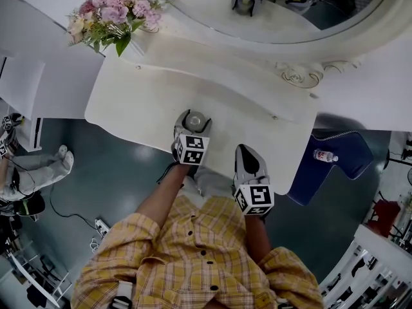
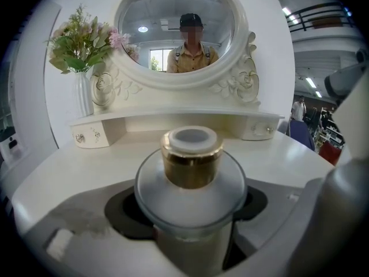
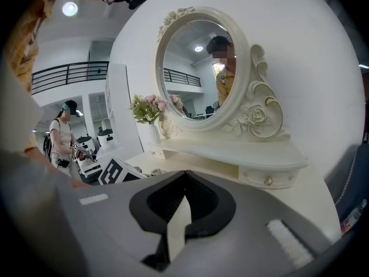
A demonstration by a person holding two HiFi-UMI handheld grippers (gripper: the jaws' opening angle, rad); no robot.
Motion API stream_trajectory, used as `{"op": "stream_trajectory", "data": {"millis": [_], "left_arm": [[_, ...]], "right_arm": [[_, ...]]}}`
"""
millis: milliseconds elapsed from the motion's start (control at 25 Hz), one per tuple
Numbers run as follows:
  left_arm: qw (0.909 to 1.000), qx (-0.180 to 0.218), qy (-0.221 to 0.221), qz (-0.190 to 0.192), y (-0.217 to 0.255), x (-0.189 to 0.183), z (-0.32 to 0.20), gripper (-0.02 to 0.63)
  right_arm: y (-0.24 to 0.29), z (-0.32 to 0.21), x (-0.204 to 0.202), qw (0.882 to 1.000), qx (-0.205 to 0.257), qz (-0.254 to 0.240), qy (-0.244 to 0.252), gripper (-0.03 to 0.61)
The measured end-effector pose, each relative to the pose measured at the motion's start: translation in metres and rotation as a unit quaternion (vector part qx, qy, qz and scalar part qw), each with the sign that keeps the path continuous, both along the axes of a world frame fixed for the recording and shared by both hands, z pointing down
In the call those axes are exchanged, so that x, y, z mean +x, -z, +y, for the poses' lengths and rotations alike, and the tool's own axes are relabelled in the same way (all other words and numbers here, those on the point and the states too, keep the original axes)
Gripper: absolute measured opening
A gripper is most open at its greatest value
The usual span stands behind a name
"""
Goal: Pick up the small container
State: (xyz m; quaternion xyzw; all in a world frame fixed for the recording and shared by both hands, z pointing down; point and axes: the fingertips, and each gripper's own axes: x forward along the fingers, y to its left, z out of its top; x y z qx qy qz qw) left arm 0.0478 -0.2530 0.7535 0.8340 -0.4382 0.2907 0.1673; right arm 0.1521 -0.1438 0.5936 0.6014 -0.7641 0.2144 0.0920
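Small container: a round glass jar (image 2: 191,157) with a gold collar and a white cap, upright, over the front part of the dressing table (image 1: 141,95), at 6 o'clock from the oval mirror (image 1: 206,8).
Left gripper (image 1: 194,117): the jaws stand one on each side of the jar's wide body and appear pressed against it, so the jar is clamped.
Right gripper (image 3: 183,209): jaws brought together on nothing, held off the table's front edge, at 4 o'clock from the left gripper.
Bouquet (image 1: 112,15): at 10 o'clock from the jar, well apart.
Done: approach and grasp, judging by the clamped jar.
Left: the lift; no view shows the jar's base, so whether it has cleared the tabletop cannot be told.
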Motion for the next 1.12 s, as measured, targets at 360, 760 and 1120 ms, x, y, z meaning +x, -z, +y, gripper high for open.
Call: {"op": "stream_trajectory", "data": {"millis": [360, 760, 1120], "left_arm": [[0.9998, -0.005, -0.004, 0.019, 0.012, -0.002, 0.002, 0.344], [0.9992, -0.006, -0.001, 0.038, 0.035, -0.008, 0.009, 0.344], [0.9989, 0.016, -0.014, 0.042, 0.075, -0.019, 0.016, 0.344]], "right_arm": [[0.008, 0.0, 0.0, 1.0, 0.008, 0.001, 0.0, 0.002], [0.019, 0.0, 0.0, 1.0, 0.016, 0.003, -0.01, 0.0], [0.037, 0.004, -0.01, 0.999, 0.029, 0.003, -0.02, 0.0]]}}
